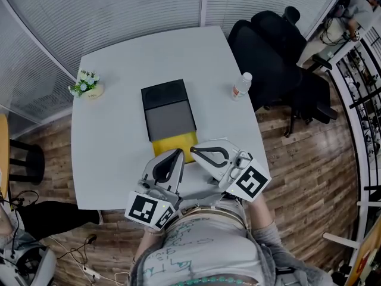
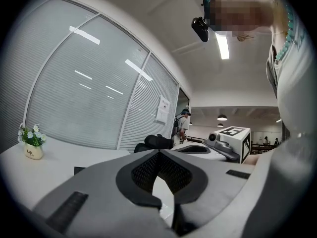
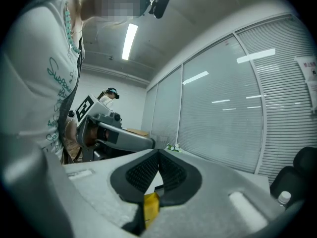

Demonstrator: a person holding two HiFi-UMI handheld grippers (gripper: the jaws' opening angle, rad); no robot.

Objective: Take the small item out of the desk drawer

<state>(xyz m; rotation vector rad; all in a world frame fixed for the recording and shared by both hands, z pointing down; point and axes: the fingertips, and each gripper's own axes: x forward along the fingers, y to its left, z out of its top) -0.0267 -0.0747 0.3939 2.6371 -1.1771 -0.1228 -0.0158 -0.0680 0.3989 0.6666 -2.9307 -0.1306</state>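
A black and grey drawer unit lies in the middle of the white table. Its yellow drawer is pulled out toward me. My left gripper is at the drawer's front edge, pointing away from me, with its jaws shut and empty. My right gripper lies just to its right with its tips toward the drawer, and its jaws are shut too. A yellow patch shows through the gap below its closed tips. I cannot tell whether it is the drawer or something else. The drawer's contents are hidden.
A small pot of white flowers stands at the table's left edge and a water bottle near its right edge. Black office chairs are at the right, a dark stool at the left. Glass partition walls run behind.
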